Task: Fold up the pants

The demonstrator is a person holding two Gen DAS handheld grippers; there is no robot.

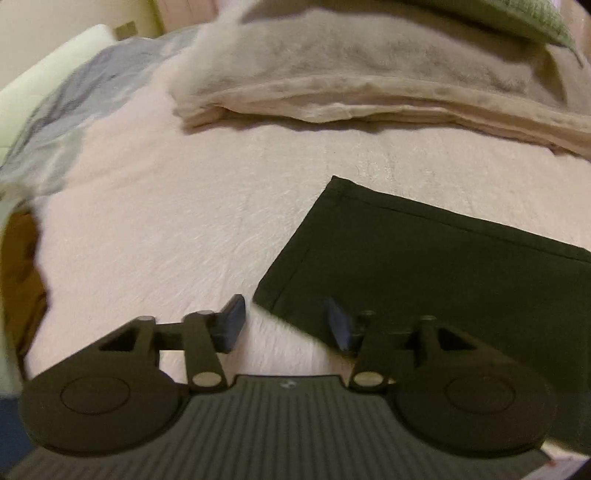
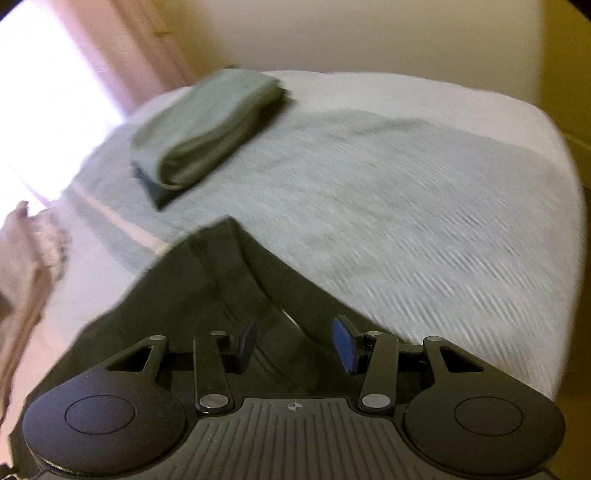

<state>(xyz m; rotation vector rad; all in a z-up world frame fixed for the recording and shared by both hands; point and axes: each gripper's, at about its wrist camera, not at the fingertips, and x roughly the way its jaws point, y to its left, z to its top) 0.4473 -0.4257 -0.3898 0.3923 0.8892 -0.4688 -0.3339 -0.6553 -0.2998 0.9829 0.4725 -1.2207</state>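
Note:
Dark pants [image 1: 424, 266] lie flat on the pale bedcover, filling the lower right of the left wrist view, with a hemmed edge toward the back. My left gripper [image 1: 286, 325] is open over their near left corner, nothing between its fingers. In the right wrist view the same dark pants [image 2: 207, 295] spread under my right gripper [image 2: 295, 345], a corner of the cloth pointing away. The right gripper is open above the cloth, with a fold of fabric lying between and below its blue pads [image 2: 343, 345].
A folded beige blanket [image 1: 369, 81] with a green knit piece [image 1: 517, 18] lies behind the pants. A folded grey-green garment [image 2: 207, 129] rests on the bed at the back. The bed edge [image 2: 561, 258] drops off to the right, and a wall stands beyond.

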